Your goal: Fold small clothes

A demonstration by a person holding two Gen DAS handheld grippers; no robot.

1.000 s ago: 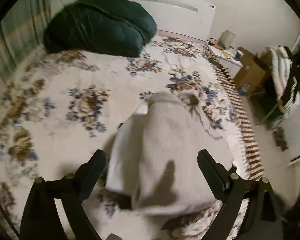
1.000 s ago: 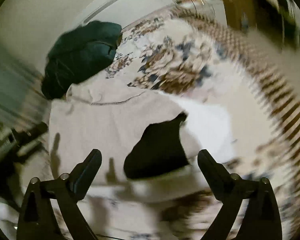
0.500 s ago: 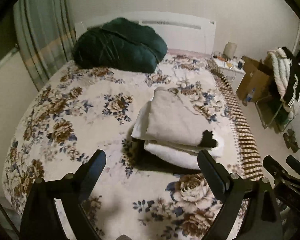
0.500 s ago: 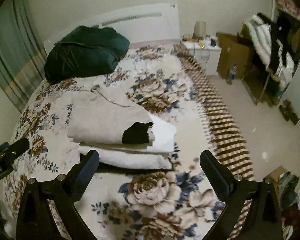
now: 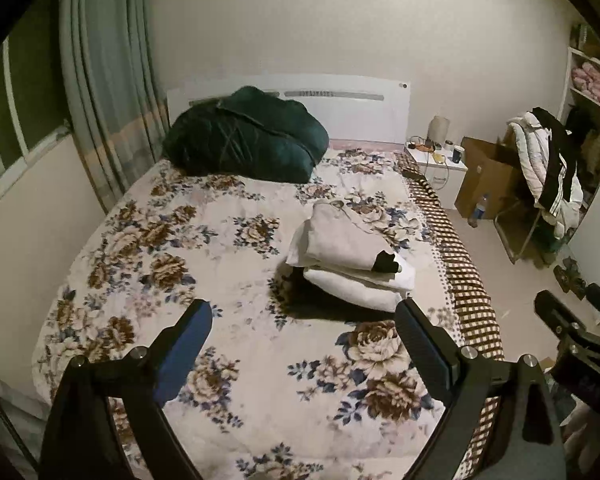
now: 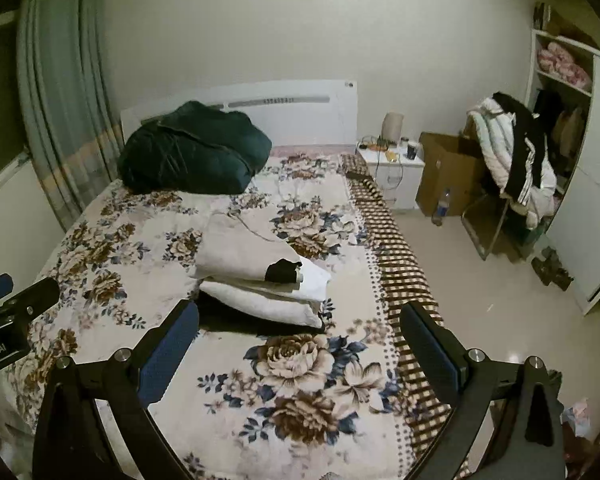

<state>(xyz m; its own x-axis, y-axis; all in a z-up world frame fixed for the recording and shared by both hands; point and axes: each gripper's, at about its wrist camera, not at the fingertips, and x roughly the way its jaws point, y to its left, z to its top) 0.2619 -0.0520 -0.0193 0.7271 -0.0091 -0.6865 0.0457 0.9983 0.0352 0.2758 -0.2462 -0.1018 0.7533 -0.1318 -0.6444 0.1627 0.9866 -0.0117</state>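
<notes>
Two grippers spread wide, holding nothing, well back from floral-print bed quilt (image 5: 204, 240).
Folded beige-and-white clothes stack (image 5: 348, 256) near bed's striped edge; left gripper (image 5: 302, 344), right gripper (image 6: 300, 344): top layer w/ black patch could slide off if bumped.

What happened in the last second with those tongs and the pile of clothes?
Both tongs, left and right, pulled back and up from the folded clothes stack, open and holding nothing. The stack stayed on the floral bedspread; the dark green bundle has not moved.
</notes>
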